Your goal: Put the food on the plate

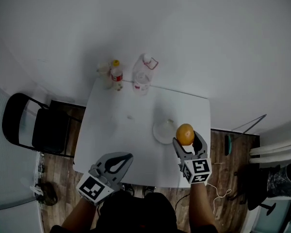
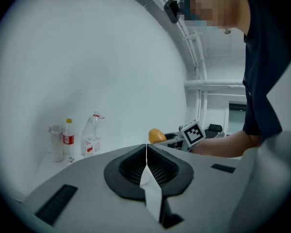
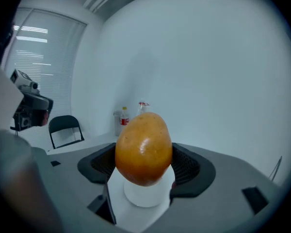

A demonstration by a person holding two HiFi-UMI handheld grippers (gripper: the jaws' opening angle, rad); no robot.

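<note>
My right tongs (image 1: 186, 143) clamp the orange fruit (image 1: 185, 133) at the 4 o'clock edge of the plate (image 1: 160, 131), while my left tongs (image 1: 127, 157) sit closed, empty, at the counter (image 1: 114, 130) at 7 o'clock.

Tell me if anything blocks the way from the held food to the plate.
Nothing visible does. The right gripper holds the food over the plate; the bottles stand far back on the table.
</note>
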